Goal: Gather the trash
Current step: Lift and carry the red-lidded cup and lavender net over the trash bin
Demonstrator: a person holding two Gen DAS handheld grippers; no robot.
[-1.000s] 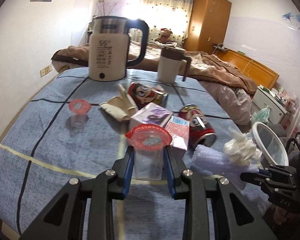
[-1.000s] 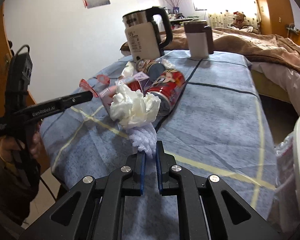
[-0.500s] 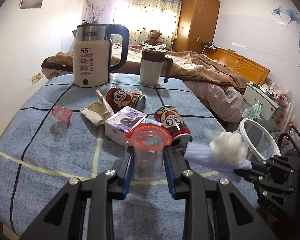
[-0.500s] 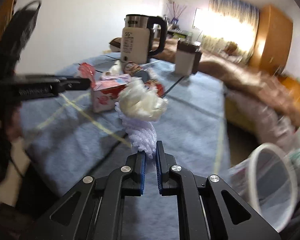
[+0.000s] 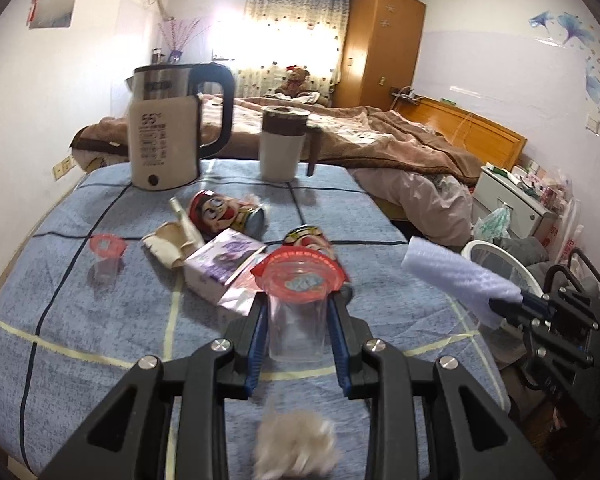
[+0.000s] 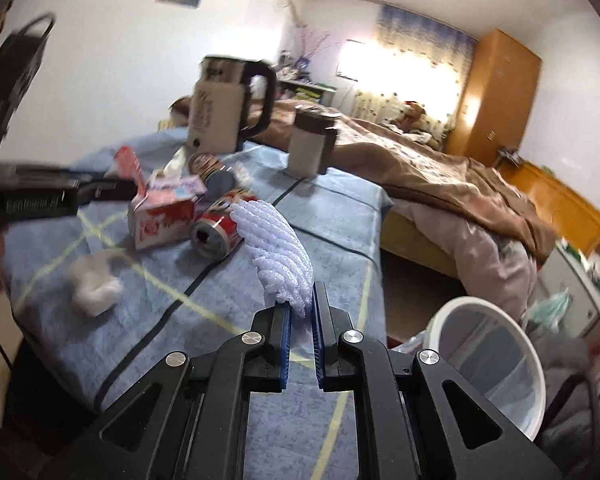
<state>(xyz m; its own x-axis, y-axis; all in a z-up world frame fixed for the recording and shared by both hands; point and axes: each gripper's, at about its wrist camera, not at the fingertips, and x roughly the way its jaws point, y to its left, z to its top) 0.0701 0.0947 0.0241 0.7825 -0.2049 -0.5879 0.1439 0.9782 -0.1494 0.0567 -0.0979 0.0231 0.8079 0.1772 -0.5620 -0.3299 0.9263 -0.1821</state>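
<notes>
My left gripper (image 5: 298, 320) is shut on a clear plastic cup with a red rim (image 5: 296, 304), held just above the blue tablecloth (image 5: 80, 320). Off the table's right edge, my right gripper (image 6: 300, 308) is shut on one end of a white foam wrap sheet (image 6: 276, 256), which sticks up and forward; the foam wrap sheet (image 5: 456, 276) also shows in the left wrist view. A crumpled white tissue wad (image 6: 94, 284) lies loose near the front edge, below the left gripper. The white mesh bin (image 6: 488, 360) stands on the floor, right of the table.
More litter lies mid-table: two red cartoon cans (image 5: 224, 212) (image 5: 308, 240), a small carton (image 5: 224, 264), a cream cloth (image 5: 172, 240) and a second small cup (image 5: 106, 256). A kettle (image 5: 168, 136) and a mug (image 5: 282, 144) stand at the back. A bed lies beyond.
The tissue wad that rode on the foam sheet has dropped onto the table. Both grippers rose with their loads, and the right one swung toward the bin side.
</notes>
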